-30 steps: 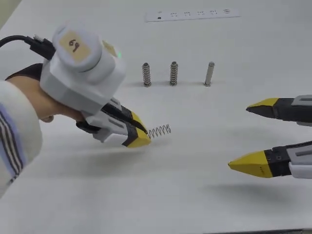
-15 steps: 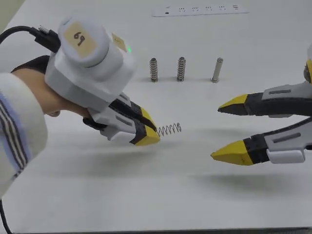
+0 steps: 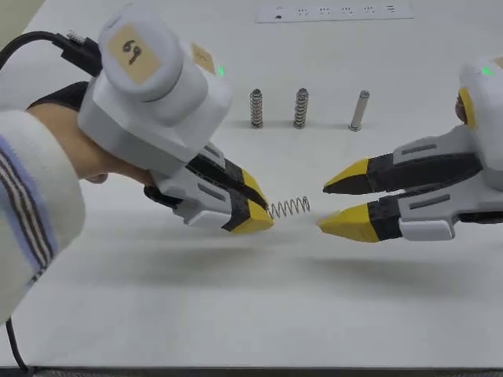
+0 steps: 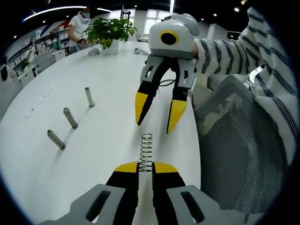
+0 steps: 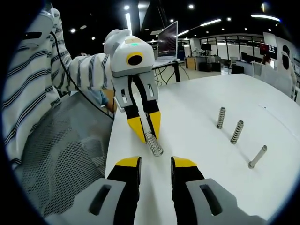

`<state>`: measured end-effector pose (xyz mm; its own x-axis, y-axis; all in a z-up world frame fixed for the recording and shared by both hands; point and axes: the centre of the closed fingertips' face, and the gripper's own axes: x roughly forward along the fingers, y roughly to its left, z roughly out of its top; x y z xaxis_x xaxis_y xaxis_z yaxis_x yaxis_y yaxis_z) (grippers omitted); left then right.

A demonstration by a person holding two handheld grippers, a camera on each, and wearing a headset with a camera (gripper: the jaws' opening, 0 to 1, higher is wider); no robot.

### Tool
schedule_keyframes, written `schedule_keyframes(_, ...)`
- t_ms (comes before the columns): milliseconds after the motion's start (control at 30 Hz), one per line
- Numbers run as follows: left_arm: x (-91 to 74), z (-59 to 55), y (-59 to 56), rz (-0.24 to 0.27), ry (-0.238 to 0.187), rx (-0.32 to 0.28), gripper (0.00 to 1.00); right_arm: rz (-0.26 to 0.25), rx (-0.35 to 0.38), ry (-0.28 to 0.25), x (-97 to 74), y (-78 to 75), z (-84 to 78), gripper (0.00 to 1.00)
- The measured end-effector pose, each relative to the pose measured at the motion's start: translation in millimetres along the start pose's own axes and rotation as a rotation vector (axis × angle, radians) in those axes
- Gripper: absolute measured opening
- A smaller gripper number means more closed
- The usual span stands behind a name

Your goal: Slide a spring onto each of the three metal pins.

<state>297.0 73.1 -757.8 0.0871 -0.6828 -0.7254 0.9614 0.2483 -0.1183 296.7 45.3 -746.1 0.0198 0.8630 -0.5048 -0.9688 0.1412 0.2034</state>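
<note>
1. The white table (image 3: 236, 314) runs the whole width of the workbench, and all the work sits on it.
2. The left gripper (image 3: 263, 216) comes in low from the person's left in a striped sleeve. Its yellow-tipped jaws are clenched on one end of the loose spring.
3. The right gripper (image 3: 324, 206) faces it from the other side, tip to tip. Its jaws are spread apart and grasp nothing.
4. A white power strip (image 3: 334, 12) lies flat at the far edge of the table, well apart from the grippers.
5. Three metal pins stand upright in a row beyond the grippers. The left pin (image 3: 256, 108) and the middle pin (image 3: 302, 107) each wear a spring. The right pin (image 3: 359, 110) is bare.
6. The loose spring (image 3: 289, 207) sticks out straight from the left gripper's tips towards the right gripper. Its free end points at the gap between the spread jaws and sits just short of it, near the pins but touching none.
</note>
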Motion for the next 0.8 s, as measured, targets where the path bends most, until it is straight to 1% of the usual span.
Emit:
schedule_keyframes(67, -0.4, 1.4, -2.9, -0.010, -0.012, -0.001, 0.02, 0.014, 0.001, 0.007, 3.9, 1.7, -0.1, 0.21)
schedule_keyframes(167, -0.2, 1.2, -3.6, -0.014, -0.021, -0.005, 0.02, 0.025, -0.005, 0.013, 7.6, 2.8, 0.0, 0.17)
schedule_keyframes(267, 0.3, 0.9, -4.3, -0.017, -0.027, -0.005, 0.02, 0.042, 0.003, 0.001, 11.3, 5.0, 2.7, 0.15)
schedule_keyframes(300, 0.6, 2.3, -6.1, -0.027, -0.042, -0.013, 0.02, 0.046, 0.005, -0.002, 12.7, 5.4, 3.5, 0.15)
schedule_keyframes(367, 0.6, 3.0, -6.5, -0.028, -0.051, -0.017, 0.02, 0.047, 0.003, -0.003, 14.7, 5.4, 4.3, 0.14)
schedule_keyframes(467, 0.4, 3.1, -6.9, -0.027, -0.056, -0.016, 0.02, 0.054, 0.002, -0.003, 17.2, 6.0, 4.8, 0.11)
schedule_keyframes(567, 0.5, 3.3, -7.9, -0.032, -0.066, -0.027, 0.02, 0.065, 0.002, 0.008, 18.1, 6.7, 3.2, 0.10)
schedule_keyframes(733, 1.3, 1.1, -9.4, -0.037, -0.077, -0.029, 0.02, 0.080, -0.017, 0.021, 18.4, 8.3, 1.3, 0.09)
schedule_keyframes(800, 1.5, 0.5, -10.5, -0.038, -0.083, -0.030, 0.02, 0.086, -0.014, 0.024, 18.4, 9.1, 1.1, 0.09)
